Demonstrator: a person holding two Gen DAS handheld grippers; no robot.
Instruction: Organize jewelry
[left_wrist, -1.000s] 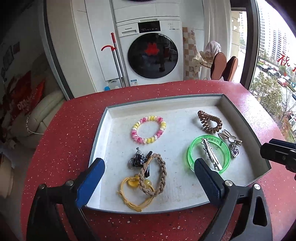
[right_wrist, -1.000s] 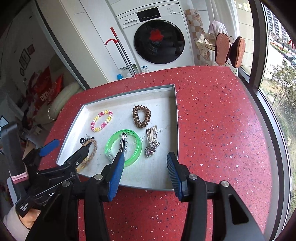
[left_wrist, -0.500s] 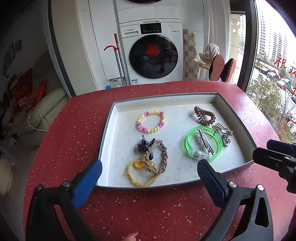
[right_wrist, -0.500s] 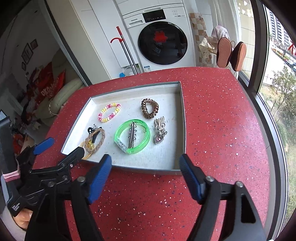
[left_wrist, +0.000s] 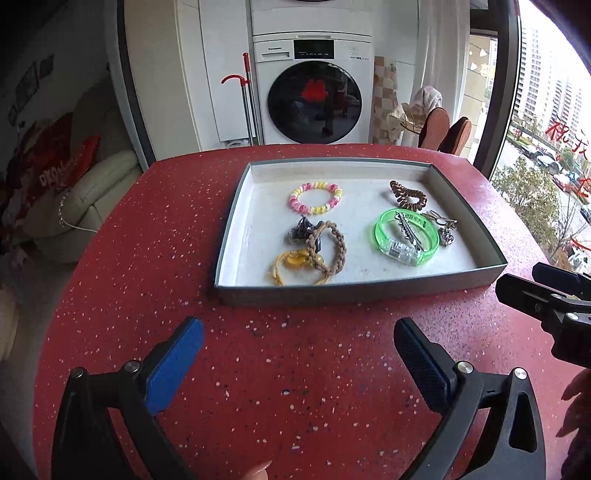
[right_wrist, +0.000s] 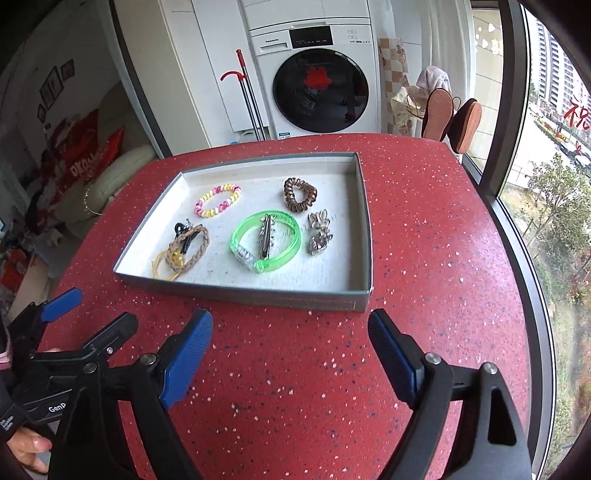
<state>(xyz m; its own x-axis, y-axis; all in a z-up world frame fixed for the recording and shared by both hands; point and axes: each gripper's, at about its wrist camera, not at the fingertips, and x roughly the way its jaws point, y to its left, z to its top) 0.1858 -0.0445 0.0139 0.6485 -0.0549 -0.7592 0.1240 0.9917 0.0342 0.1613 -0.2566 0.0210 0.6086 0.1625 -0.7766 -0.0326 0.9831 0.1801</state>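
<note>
Jewelry sits loose in the grey tray (right_wrist: 364, 236) on the red table (right_wrist: 424, 206): pink-yellow bead bracelet (right_wrist: 218, 201) at the tray's far left, brown coil tie (right_wrist: 300, 194) far right, green bangle (right_wrist: 265, 242) with a metal clip (right_wrist: 265, 238) lying across it mid-tray, silver charm (right_wrist: 319, 236) just right of the bangle. Braided band (right_wrist: 188, 245), yellow cord (right_wrist: 166, 264) and black clip (right_wrist: 183, 230) overlap in the tray's near-left corner.

Left gripper (left_wrist: 297, 360) spread wide, empty, short of the tray's near wall. Right gripper (right_wrist: 290, 349) empty; its jaws have just been opening, now wide.

Risks: the tangled trio may lift together; the clip could slide off the bangle; a low approach could shove the tray.
</note>
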